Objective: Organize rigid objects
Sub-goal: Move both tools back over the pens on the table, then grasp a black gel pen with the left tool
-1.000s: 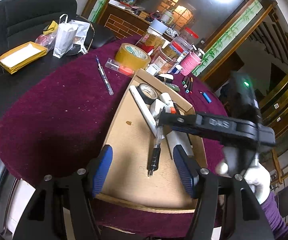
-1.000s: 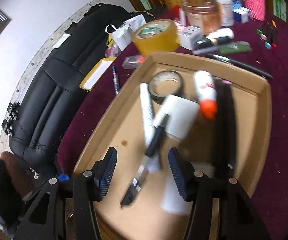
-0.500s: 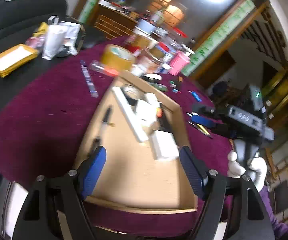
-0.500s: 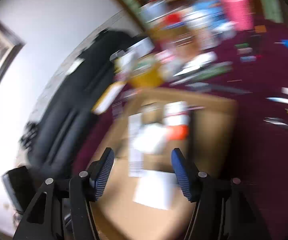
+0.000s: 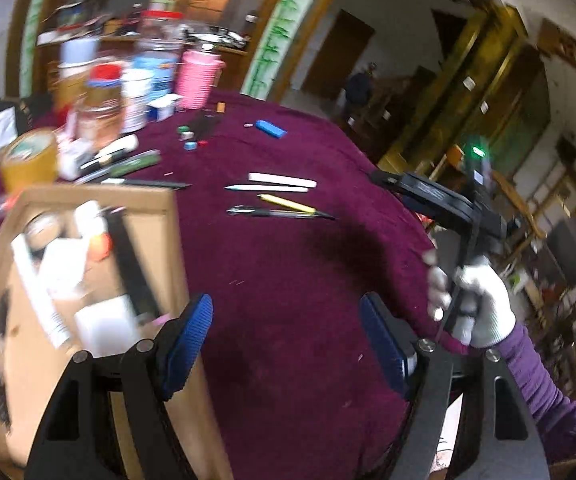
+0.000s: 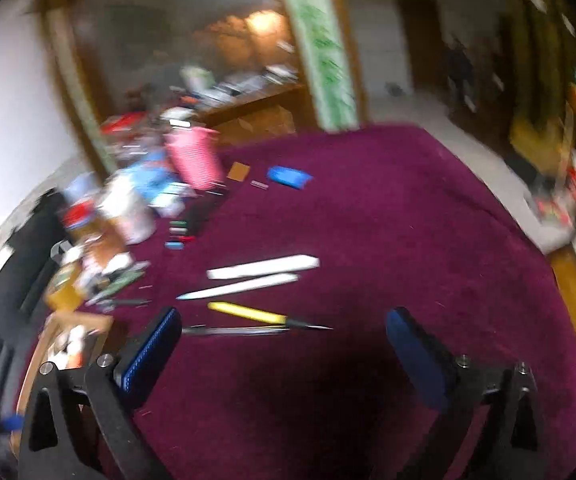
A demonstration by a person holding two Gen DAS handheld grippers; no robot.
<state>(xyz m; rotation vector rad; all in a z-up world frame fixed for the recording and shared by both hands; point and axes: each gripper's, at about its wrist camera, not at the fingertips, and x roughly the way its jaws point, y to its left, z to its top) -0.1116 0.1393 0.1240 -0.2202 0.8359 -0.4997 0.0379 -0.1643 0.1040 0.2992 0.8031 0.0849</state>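
A home living or dining room. A round table (image 5: 308, 280) with a maroon cloth stands centrally; at 1 o'clock are wooden doors (image 5: 340, 56), at 10 o'clock jars (image 5: 103, 96) and a wooden sideboard (image 6: 247, 108).

a round table (image 5: 288, 280) under a maroon cloth carries everything. at its left a shallow cardboard tray (image 5: 167, 216) lies flat on the cloth. near the middle four long things lie side by side, close but apart: a white stick (image 6: 263, 267), a white pen (image 6: 239, 286), a yellow pen (image 6: 247, 312) and a thin dark pen (image 6: 239, 331). farther back lie a blue lighter (image 5: 270, 128), a small orange tag (image 6: 238, 170) and some small caps (image 6: 177, 236). along the far left edge stand a pink cup (image 5: 199, 80), jars (image 5: 101, 96) and a roll of tape (image 5: 27, 160), too blurred to tell more.
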